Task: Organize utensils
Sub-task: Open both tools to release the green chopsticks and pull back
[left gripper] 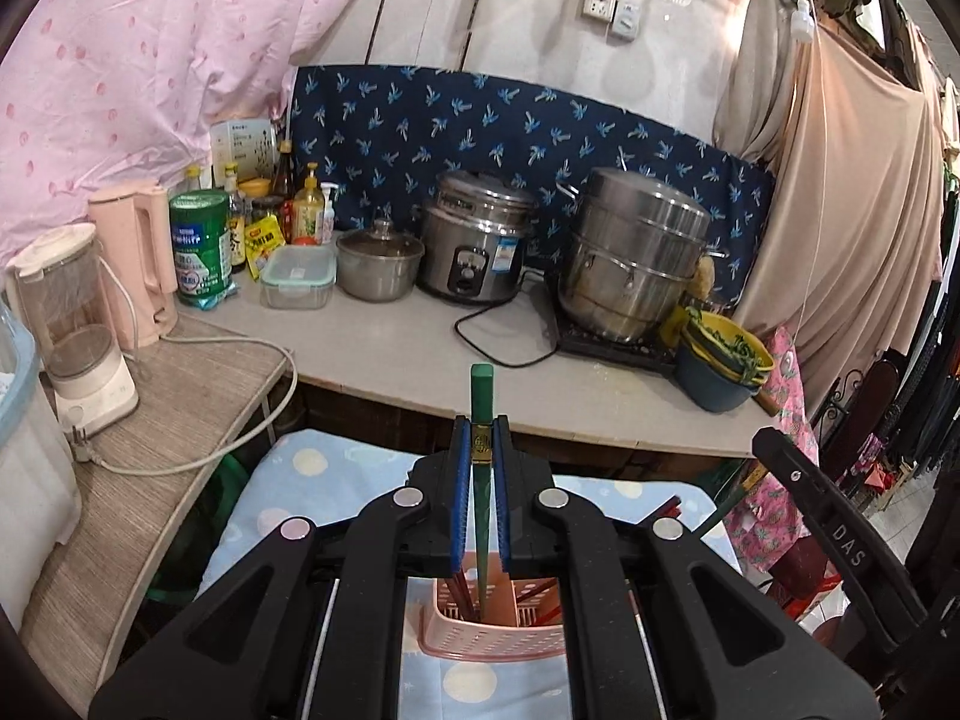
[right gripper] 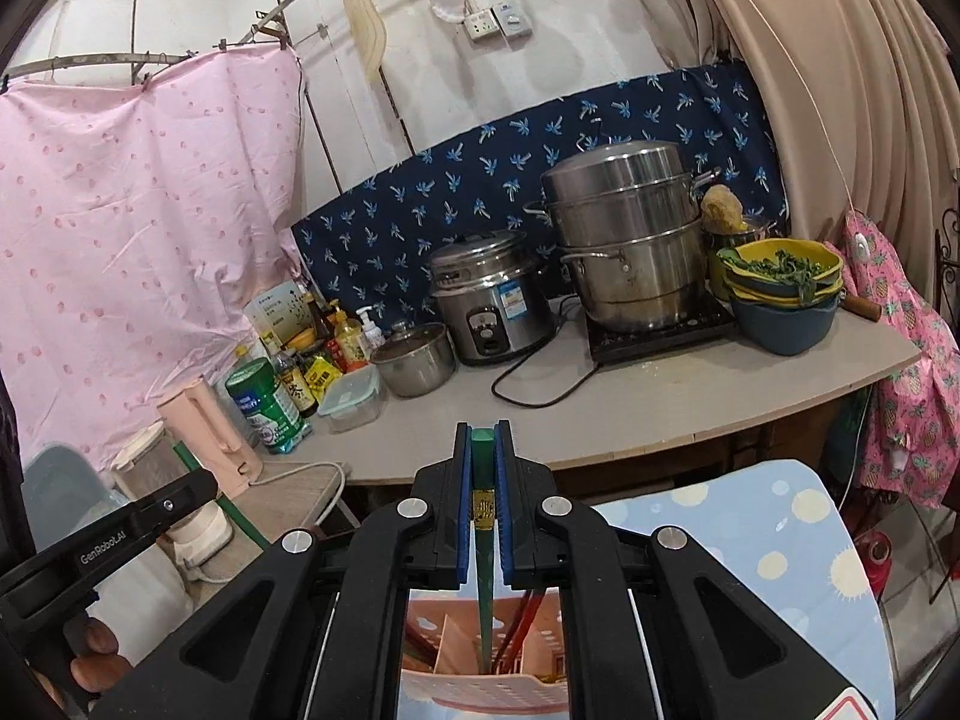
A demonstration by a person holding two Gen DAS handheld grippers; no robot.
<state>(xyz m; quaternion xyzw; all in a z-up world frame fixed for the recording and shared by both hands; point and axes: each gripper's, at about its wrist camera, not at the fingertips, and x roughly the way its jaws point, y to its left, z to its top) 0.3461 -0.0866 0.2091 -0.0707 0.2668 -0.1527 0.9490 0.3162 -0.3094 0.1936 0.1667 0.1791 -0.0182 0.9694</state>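
Observation:
My left gripper (left gripper: 482,438) is shut on a green chopstick (left gripper: 481,402) with a gold band, held upright, its tip down inside the pink perforated utensil holder (left gripper: 492,642). The holder stands on a blue dotted cloth (left gripper: 312,480) and holds several red and dark chopsticks. My right gripper (right gripper: 482,441) is shut on a second green chopstick (right gripper: 482,456), its tip also down in the pink holder (right gripper: 480,690). The right gripper's body shows at the right of the left wrist view (left gripper: 840,540); the left gripper's body shows at the lower left of the right wrist view (right gripper: 108,534).
A grey counter (left gripper: 420,348) ahead carries a steamer pot (left gripper: 636,252) on a cooktop, a rice cooker (left gripper: 474,246), a small lidded pot (left gripper: 378,261), a clear box, bottles, stacked bowls (left gripper: 720,360) and a black cord. A pink kettle (left gripper: 135,264) and blender (left gripper: 72,324) stand left.

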